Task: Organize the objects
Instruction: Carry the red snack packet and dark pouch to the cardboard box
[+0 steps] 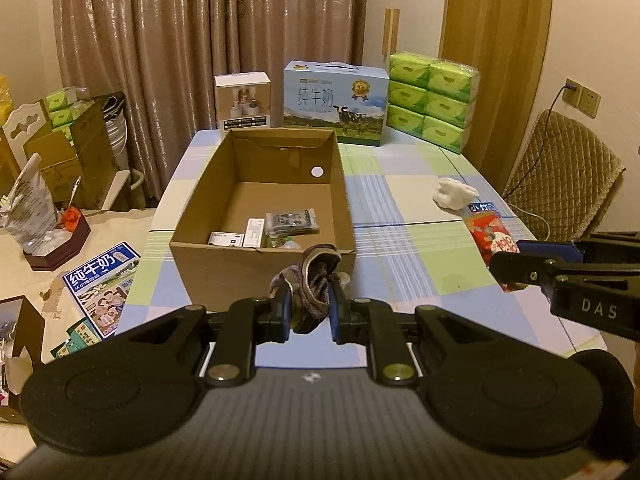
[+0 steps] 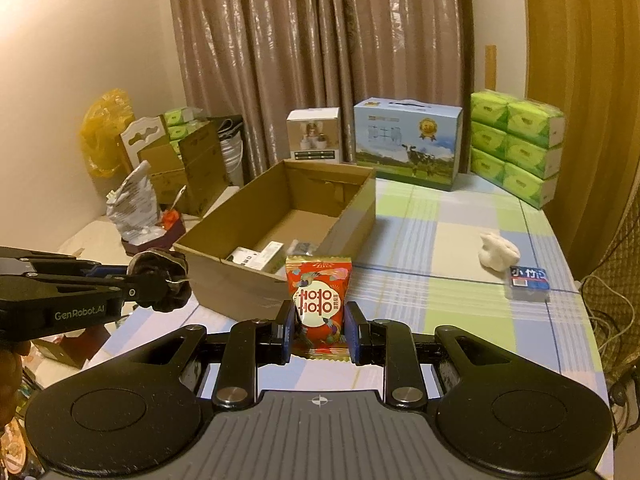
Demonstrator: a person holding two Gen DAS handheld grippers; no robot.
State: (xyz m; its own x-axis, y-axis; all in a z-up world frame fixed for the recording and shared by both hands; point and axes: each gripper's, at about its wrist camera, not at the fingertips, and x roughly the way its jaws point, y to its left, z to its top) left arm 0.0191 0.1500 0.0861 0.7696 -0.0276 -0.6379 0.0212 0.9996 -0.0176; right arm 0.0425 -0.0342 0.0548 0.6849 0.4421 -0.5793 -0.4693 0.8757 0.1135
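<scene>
The left hand-held gripper (image 1: 310,306) is clamped on a bundled brown cloth (image 1: 316,276), just before the cardboard box (image 1: 224,256), whose near wall partly hides small packets inside. The right hand-held gripper (image 2: 320,332) is clamped on a red snack packet (image 2: 319,300) beside that box.

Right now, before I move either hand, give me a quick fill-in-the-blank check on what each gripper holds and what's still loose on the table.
1. The left gripper is shut on a bundled dark ____.
2. The right gripper is shut on a ____ snack packet with a gold edge.
3. The open cardboard box already holds a few small ____.
4. The white plush toy lies on the checked tablecloth, ____ the box.

Missing words: cloth; red; packages; outside
</scene>
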